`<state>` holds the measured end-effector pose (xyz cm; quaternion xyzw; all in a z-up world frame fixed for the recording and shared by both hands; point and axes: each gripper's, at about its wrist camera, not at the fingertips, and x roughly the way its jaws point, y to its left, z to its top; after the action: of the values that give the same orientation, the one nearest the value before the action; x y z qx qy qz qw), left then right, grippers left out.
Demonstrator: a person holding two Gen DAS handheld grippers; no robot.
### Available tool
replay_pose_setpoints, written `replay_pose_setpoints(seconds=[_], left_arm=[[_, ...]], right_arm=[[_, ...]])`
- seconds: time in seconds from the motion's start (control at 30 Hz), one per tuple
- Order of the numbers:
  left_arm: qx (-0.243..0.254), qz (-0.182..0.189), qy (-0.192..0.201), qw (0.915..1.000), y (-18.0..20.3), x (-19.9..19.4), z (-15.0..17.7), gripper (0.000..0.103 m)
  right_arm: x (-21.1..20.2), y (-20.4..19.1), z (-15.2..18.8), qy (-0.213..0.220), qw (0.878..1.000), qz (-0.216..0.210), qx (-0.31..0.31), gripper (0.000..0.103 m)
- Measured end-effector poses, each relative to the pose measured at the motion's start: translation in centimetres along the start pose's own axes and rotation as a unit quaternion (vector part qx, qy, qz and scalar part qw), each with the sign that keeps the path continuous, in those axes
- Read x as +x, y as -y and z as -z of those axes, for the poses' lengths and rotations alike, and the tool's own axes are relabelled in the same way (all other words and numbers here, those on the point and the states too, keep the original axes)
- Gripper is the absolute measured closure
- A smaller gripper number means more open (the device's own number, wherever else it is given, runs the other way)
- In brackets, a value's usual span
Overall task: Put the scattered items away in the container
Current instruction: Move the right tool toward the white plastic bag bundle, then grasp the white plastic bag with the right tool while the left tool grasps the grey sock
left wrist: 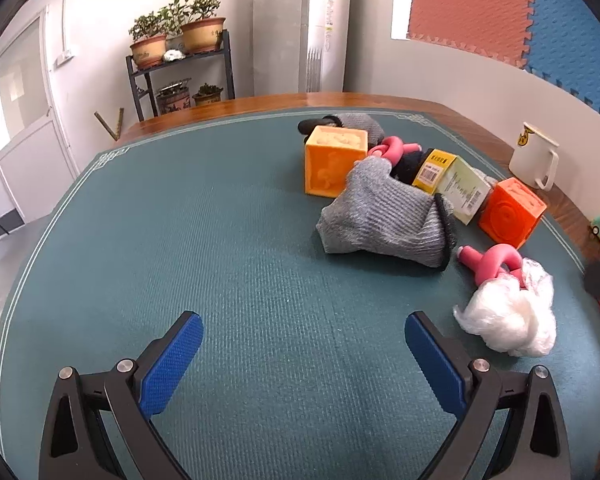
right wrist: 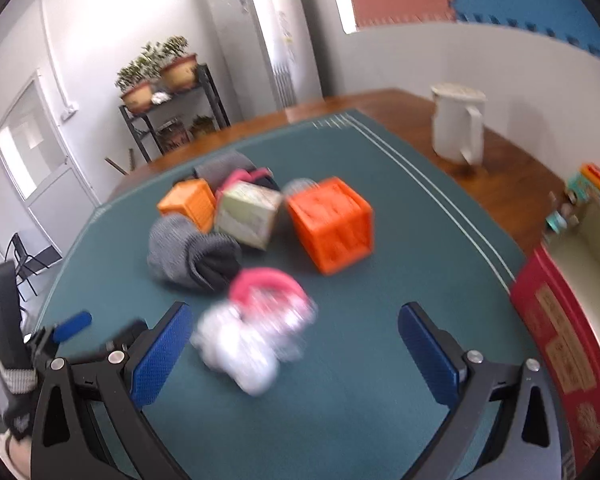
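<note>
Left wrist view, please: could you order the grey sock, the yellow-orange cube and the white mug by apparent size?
1. grey sock
2. yellow-orange cube
3. white mug
The mug sits farther off, so its true size is unsure.

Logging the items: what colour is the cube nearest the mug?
Orange-red cube, clearest in the left wrist view.

Scattered cubes [left wrist: 334, 162], socks [left wrist: 384, 220], box [left wrist: 454, 184] on mat [left wrist: 220, 260]
</note>
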<state>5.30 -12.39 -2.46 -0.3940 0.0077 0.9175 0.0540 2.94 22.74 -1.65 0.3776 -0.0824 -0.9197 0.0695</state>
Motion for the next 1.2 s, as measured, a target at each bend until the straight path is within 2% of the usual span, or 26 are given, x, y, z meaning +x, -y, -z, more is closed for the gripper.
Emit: replay_pose_setpoints(seconds=[0.17,0.33,0.5,0.67,1.03,1.1,1.2], left_arm=[[0.006,-0.010,-0.011,0.9999,0.8,-0.9,-0.5,0.001],[0.012,-0.007,-0.012,0.9998,0.0,-2.3,-0.2,0.001],[-0.004,-0.005,-0.023,0.9997,0.6,-1.0,-0.2,0.001],[-0.032,-0.005,-0.036,0.9988,-1.9,-1.1,-0.6,0.001],[-0.035,-0.001,-0.045,0.9984,-2.6,0.5,-0.1,0.001],[-0.039,-0.004,-0.043,0.9983,-2.3,1.0,-0.3,0.001],[-0.043,-0.009,-0.042,0.9981,-2.7,1.1,-0.4,0.001]], right_arm=[[-3.8,-0.1,-1.5,0.006,0.998,0.036,-0.045,0.000],[-6.6,-2.2,-4.2,0.052,0.997,0.010,-0.061,0.000],[-4.9,-3.6,-5.5,0.063,0.997,-0.026,-0.028,0.000],[0.9,-3.3,-3.7,0.025,1.000,-0.019,0.001,0.000],[5.1,-1.7,-0.6,-0.012,0.999,-0.038,0.029,0.000],[5.3,-2.0,-0.2,-0.021,0.998,-0.049,0.022,0.000],[5.4,-2.6,0.2,-0.038,0.994,-0.101,0.017,0.000]])
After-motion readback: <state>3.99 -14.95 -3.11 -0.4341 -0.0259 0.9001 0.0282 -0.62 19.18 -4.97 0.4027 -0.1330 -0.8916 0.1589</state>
